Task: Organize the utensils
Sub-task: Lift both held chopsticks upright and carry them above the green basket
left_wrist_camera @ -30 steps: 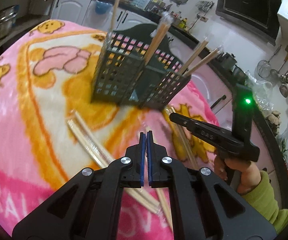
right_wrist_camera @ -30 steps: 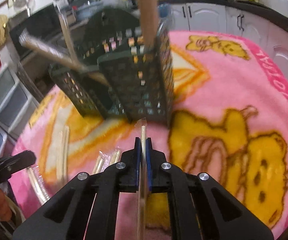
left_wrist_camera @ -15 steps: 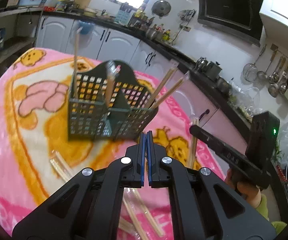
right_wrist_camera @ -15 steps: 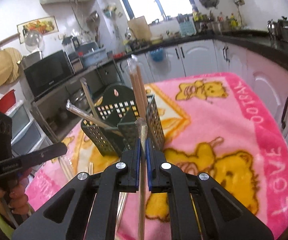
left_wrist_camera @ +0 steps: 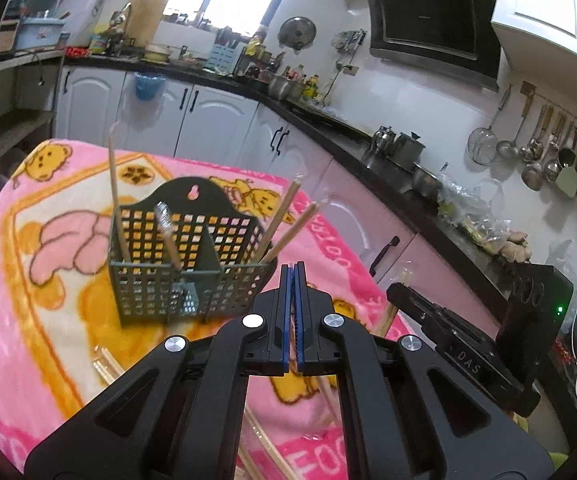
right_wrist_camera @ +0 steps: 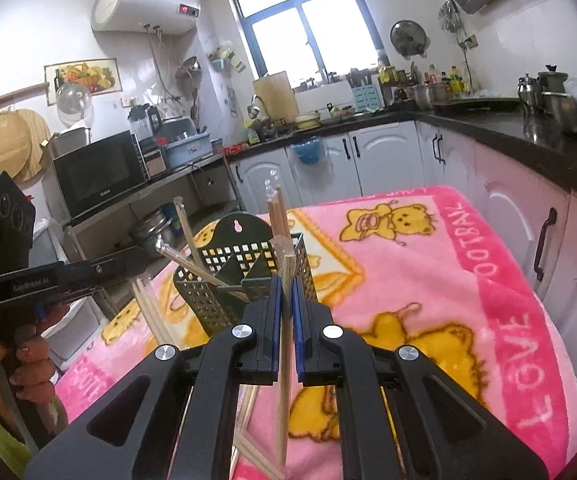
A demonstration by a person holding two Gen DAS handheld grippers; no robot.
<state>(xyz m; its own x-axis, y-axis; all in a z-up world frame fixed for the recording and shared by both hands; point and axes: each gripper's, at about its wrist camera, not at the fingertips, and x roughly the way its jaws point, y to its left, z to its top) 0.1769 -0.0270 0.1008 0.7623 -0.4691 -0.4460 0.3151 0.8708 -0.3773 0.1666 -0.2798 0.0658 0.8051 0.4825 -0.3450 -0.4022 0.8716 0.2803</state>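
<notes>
You're holding one wrapped chopstick pair (right_wrist_camera: 286, 344) clamped upright in the right gripper (right_wrist_camera: 285, 312), poised in front of the green holder (right_wrist_camera: 248, 280) on the pink blanket (right_wrist_camera: 428, 280); the left gripper (left_wrist_camera: 293, 312) is pinched closed on nothing, idling nearby. You're mid-carry, I'd say: next you're needing to tip the pair over the rim & drop it into a compartment w/o snagging the chopsticks (left_wrist_camera: 284, 224) already leaning inside; more loose pairs (left_wrist_camera: 106, 364) are waiting on the blanket.

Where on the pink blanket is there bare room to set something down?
Free: the blanket right of the green holder, out to the LOVE FOOTBALL border. Crowded: the near side, with loose wrapped chopsticks, and where the right gripper holds a chopstick.
</notes>
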